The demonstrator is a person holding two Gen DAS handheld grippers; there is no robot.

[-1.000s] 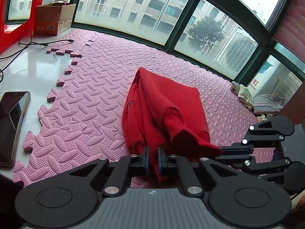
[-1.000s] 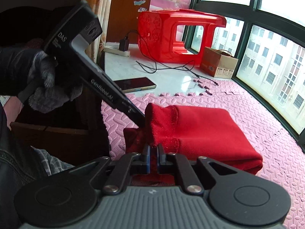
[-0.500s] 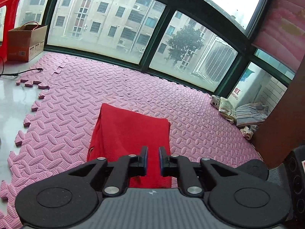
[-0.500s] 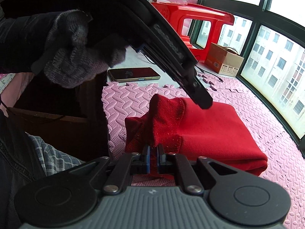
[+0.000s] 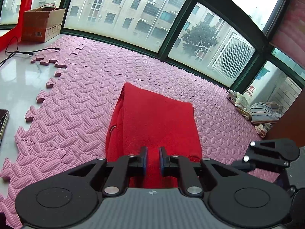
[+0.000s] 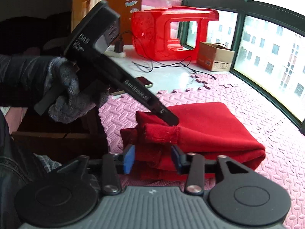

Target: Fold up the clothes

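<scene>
Both tongs have let go since a second ago: right tongs (image 6: 152,159) have just been opening, wide astride the cuff, left tongs (image 5: 152,158) narrow and empty over the folded sweater (image 5: 152,122) just ahead, so next comes withdrawing or smoothing.

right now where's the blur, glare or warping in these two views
Left wrist view: fisheye bends the window frame; sky blown out; red garment sharp. Right wrist view: gloved hand and red stool slightly smeared; windows overexposed; marble ledge shows glare.
</scene>
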